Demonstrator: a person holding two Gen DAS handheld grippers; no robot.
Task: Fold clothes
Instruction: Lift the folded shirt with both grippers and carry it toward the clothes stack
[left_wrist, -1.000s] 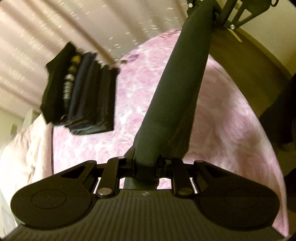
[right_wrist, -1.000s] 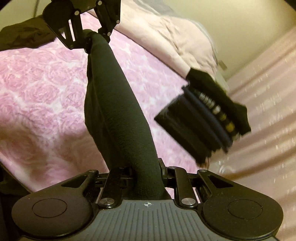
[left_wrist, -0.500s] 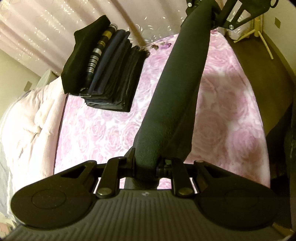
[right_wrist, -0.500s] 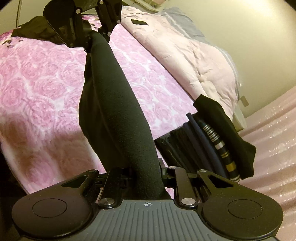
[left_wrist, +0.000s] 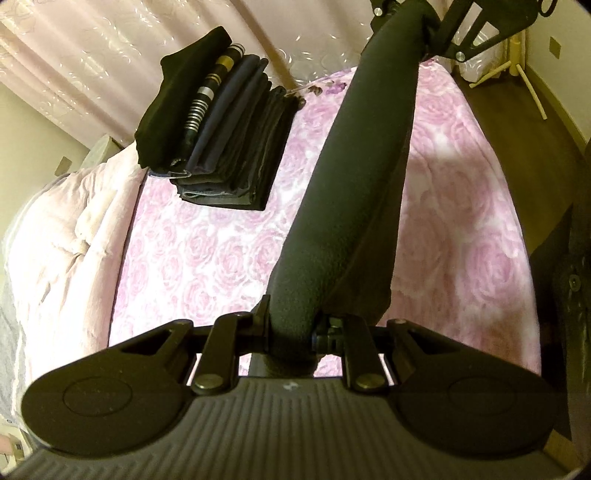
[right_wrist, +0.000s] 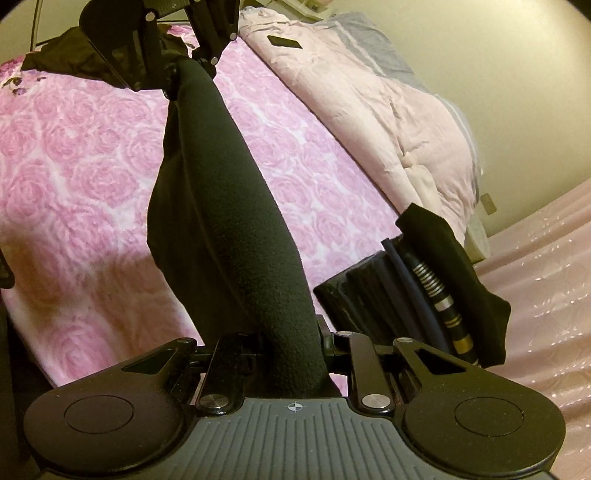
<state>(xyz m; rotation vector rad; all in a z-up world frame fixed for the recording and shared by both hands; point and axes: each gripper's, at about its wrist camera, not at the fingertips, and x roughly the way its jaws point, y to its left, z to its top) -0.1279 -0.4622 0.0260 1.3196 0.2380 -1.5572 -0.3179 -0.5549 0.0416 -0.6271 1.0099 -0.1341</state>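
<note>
Item: black fleece garment (left_wrist: 343, 206), stretched as a rolled band between my two grippers, above the bed (left_wrist: 207, 258).
Near end: my left gripper (left_wrist: 295, 332), jaws clamped on the fabric.
Other end: my right gripper (right_wrist: 291, 350), jaws likewise clamped.
Handling, by my estimate: light, soft, limp, not slippery; sags unless both ends are held; best gripped at corners or hem.
Far left on the bed: stack of folded dark clothes (left_wrist: 229, 144).

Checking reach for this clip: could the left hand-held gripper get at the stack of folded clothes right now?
Probably not as things stand. The left hand-held gripper is shut on the black garment, stretched across to the right hand-held gripper. The bed between it and the folded stack looks bare.
</note>
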